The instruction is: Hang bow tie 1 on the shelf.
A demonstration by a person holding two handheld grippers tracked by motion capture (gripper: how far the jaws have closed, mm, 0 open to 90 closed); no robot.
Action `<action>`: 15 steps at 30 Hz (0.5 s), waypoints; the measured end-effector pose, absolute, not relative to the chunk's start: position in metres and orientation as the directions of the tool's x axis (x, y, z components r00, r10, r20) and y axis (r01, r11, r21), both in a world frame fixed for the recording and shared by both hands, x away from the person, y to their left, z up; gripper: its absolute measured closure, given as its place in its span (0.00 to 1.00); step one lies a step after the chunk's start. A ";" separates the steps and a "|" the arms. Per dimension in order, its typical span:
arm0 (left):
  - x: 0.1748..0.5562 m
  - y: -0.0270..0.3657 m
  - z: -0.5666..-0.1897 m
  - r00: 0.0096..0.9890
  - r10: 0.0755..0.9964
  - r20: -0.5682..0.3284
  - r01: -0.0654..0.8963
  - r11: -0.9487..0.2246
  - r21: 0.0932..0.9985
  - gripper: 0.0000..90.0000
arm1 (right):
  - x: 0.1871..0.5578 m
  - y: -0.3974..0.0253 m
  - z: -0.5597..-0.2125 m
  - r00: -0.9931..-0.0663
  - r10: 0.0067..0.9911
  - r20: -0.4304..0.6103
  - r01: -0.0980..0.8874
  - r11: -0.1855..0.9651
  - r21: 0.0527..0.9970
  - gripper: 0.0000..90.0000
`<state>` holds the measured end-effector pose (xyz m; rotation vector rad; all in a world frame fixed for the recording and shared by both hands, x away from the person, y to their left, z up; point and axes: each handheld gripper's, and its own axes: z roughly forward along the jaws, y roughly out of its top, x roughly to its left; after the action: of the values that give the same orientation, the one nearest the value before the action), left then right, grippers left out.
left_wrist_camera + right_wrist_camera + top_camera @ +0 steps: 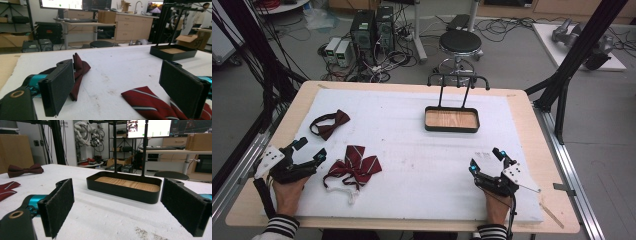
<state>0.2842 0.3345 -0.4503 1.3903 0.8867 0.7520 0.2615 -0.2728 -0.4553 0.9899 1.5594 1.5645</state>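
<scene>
Nearest the camera, the left gripper (pixel 312 155) and right gripper (pixel 484 159) both rest on the white foam mat (pixel 412 140) with jaws spread wide and nothing between them, so the work looks unstarted. The one wood-bottomed tray (pixel 452 120) at one o'clock holds nothing. Two bow ties wait outside it: the striped bow tie (pixel 354 167) at eight o'clock, just beside the left gripper, and the plain maroon bow tie (pixel 330 123) at ten.

Table (pixel 532 125), white pad (pixel 422 165), 2 bow ties (pixel 330 123), tray (pixel 451 120)

Robotics lab: computer towers (pixel 372 27), monitors (pixel 150 127), cables.
</scene>
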 end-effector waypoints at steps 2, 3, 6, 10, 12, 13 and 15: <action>0.284 0.335 -0.446 0.505 0.860 -0.073 0.058 0.050 0.997 0.15 | 0.261 -0.273 -0.455 -0.458 0.888 0.036 0.034 -0.023 0.999 0.12; 0.284 0.336 -0.443 0.513 0.856 -0.064 0.060 0.039 0.997 0.15 | 0.261 -0.273 -0.455 -0.458 0.888 0.037 0.034 -0.023 0.999 0.12; 0.287 0.335 -0.433 0.546 0.837 -0.038 0.064 0.003 0.998 0.15 | 0.261 -0.273 -0.455 -0.458 0.888 0.037 0.034 -0.024 0.999 0.12; 0.291 0.333 -0.417 0.596 0.803 0.020 0.071 -0.077 0.994 0.15 | 0.261 -0.273 -0.455 -0.460 0.887 0.031 0.027 -0.021 0.999 0.12; 0.294 0.332 -0.409 0.624 0.781 0.038 0.075 -0.109 0.991 0.15 | 0.261 -0.273 -0.455 -0.459 0.888 0.032 0.026 -0.023 0.999 0.12; 0.295 0.331 -0.406 0.638 0.768 0.049 0.076 -0.126 0.989 0.15 | 0.261 -0.273 -0.455 -0.459 0.888 0.032 0.026 -0.023 0.999 0.12; 0.299 0.329 -0.398 0.671 0.739 0.065 0.083 -0.162 0.983 0.15 | 0.261 -0.273 -0.456 -0.459 0.888 0.032 0.025 -0.022 0.999 0.12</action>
<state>0.2986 0.3289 -0.3984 1.6549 0.6797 0.6627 0.2613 -0.2732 -0.4555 0.9799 1.5545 1.5654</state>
